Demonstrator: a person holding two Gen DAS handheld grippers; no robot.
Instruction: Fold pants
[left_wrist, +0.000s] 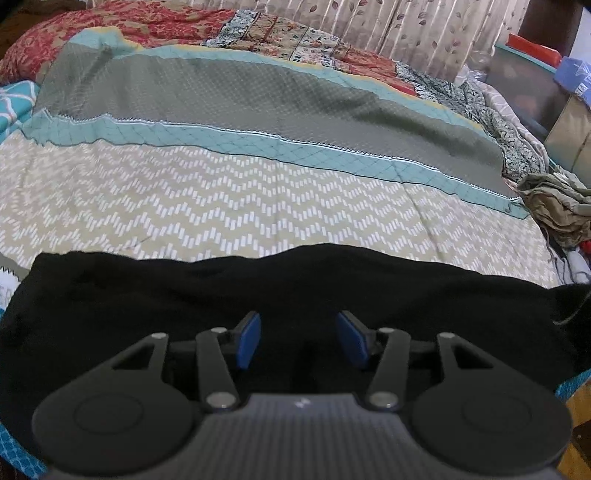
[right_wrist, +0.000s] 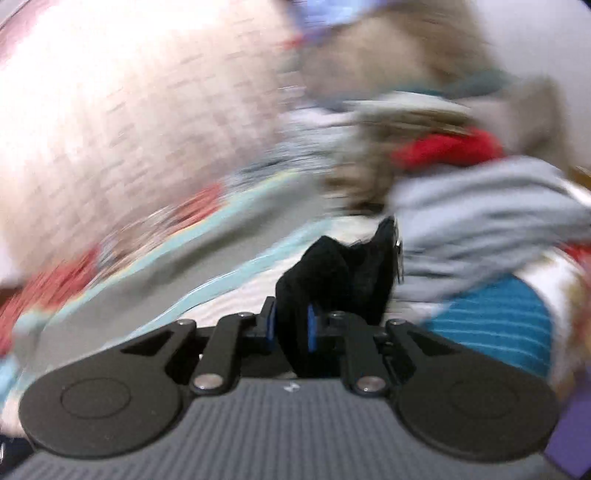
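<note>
Patterned bed (left_wrist: 221, 206), black pants (left_wrist: 147, 295) spread at its near edge: left gripper (left_wrist: 299, 339) open above them, right gripper (right_wrist: 291, 328) clamped on bunched cloth; pull taut before folding, I'd say.

Black pants on a bed of clashing prints

The pants (left_wrist: 258, 291) are plain black; the left gripper (left_wrist: 298, 338) is black with blue pads (left_wrist: 248, 341), and so is the right gripper (right_wrist: 291, 328). The sheet (left_wrist: 221, 195) is beige with a white zigzag of small dashes. The blanket (left_wrist: 258, 99) is grey with a fine diamond quilt, banded in teal with a yellow edge. The quilt (left_wrist: 110, 26) is red floral, patched with dark and cream flowered squares. The curtain (left_wrist: 406, 26) is beige with brown leaves. The clothes pile (left_wrist: 557, 206) is olive; in the blurred right view, red (right_wrist: 443, 147) and pale grey (right_wrist: 480, 221) cloth show.
</note>
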